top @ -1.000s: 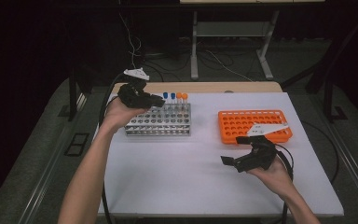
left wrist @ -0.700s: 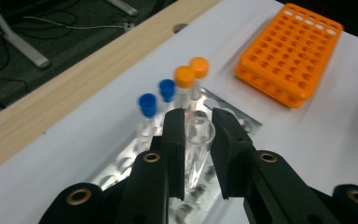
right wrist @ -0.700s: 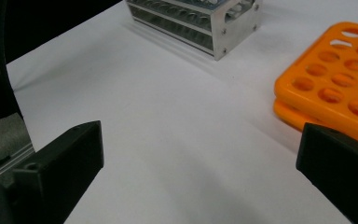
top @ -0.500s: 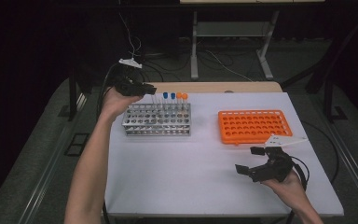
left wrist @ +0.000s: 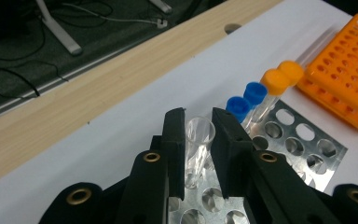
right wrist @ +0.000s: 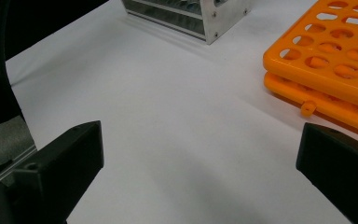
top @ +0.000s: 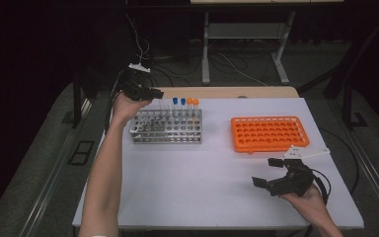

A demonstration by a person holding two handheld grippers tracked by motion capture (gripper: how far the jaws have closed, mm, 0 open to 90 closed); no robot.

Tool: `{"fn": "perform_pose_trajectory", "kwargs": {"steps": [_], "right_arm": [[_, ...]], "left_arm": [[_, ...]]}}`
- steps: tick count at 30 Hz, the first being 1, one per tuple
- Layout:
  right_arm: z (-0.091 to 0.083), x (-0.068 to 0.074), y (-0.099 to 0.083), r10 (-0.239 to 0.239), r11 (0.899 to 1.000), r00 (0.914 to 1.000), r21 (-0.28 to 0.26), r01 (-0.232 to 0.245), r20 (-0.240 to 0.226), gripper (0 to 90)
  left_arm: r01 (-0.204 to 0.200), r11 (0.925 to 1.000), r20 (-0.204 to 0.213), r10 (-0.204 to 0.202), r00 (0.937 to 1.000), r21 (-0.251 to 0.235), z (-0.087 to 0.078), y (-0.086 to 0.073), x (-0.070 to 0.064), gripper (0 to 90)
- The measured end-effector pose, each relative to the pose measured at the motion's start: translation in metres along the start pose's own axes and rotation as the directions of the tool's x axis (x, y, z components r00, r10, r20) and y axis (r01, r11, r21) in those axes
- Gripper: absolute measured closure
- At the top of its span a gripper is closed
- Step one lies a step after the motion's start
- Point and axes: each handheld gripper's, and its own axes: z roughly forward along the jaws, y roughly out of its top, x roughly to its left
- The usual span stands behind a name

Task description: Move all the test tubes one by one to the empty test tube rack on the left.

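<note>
— What has your claw got?
— My left gripper (left wrist: 198, 140) pinches a clear uncapped tube (left wrist: 196, 147) over the metal rack (top: 166, 127), at ten o'clock on the white table (top: 202, 182).
— And the other?
— My right gripper (top: 271, 173) gapes wide and empty at five o'clock, bare tabletop before it. Beyond, the orange rack (top: 268, 133); past the wooden edge (left wrist: 74, 112), dark floor and cables.

Clear tube (left wrist: 197, 149): lower part hidden between the black jaws of the left gripper (left wrist: 198, 140); whether its tip sits in a hole of the metal rack (left wrist: 289, 140) cannot be told. Orange rack (right wrist: 335, 70): cut off by the right gripper view's top and right edges. Metal rack's near rows: cut off at the left gripper view's bottom edge.
</note>
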Motion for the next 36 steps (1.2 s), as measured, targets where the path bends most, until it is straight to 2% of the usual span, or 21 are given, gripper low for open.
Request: {"fn": "perform_pose_trajectory", "kwargs": {"steps": [6,10,14,17,22,24,26,28,32,36], "right_arm": [[0.001,0.001,0.001,0.0,1.0,1.0,-0.003,0.0,-0.002,0.3],[0.0,0.001,0.001,-0.001,1.0,1.0,-0.006,0.001,-0.003,0.3],[0.0,-0.001,0.0,0.004,1.0,1.0,-0.007,-0.004,-0.001,0.3],[-0.001,-0.001,-0.002,0.006,1.0,1.0,-0.009,-0.006,0.0,0.3],[-0.003,-0.002,-0.004,0.012,1.0,0.9999,-0.016,-0.012,0.008,0.3],[-0.005,-0.002,-0.005,0.016,1.0,0.9998,-0.02,-0.015,0.013,0.3],[-0.006,-0.002,-0.006,0.02,0.999,0.9997,-0.026,-0.019,0.017,0.3],[-0.007,-0.002,-0.008,0.019,0.999,0.9995,-0.035,-0.018,0.026,0.3],[-0.006,-0.002,-0.011,0.023,0.999,0.9994,-0.037,-0.022,0.026,0.3],[-0.005,-0.002,-0.012,0.024,0.999,0.9993,-0.041,-0.023,0.029,0.3]], "left_arm": [[0.003,0.9998,0.003,-0.003,1.0,0.019,0.01,-0.005,-0.001,74.5],[0.03,0.9994,0.021,-0.031,0.9993,0.016,0.011,-0.007,0.0,72.9],[0.066,0.9978,0.03,-0.066,0.9974,-0.006,0.007,-0.008,0.001,60.8],[0.089,0.9951,0.032,-0.088,0.9956,-0.043,-0.002,-0.01,-0.002,50.7],[0.111,0.9897,0.027,-0.109,0.9937,-0.091,-0.02,-0.02,-0.016,27.1],[0.124,0.9839,0.046,-0.119,0.9918,-0.128,-0.029,-0.028,-0.023,21.6],[0.12,0.9834,0.049,-0.114,0.9922,-0.136,-0.036,-0.036,-0.031,14.1],[0.112,0.9823,0.055,-0.105,0.993,-0.15,-0.043,-0.044,-0.039,11.3],[0.12,0.9765,0.056,-0.111,0.9922,-0.179,-0.058,-0.061,-0.051,2.2],[0.111,0.9755,0.052,-0.103,0.9933,-0.19,-0.068,-0.078,-0.064,0.0]]}}
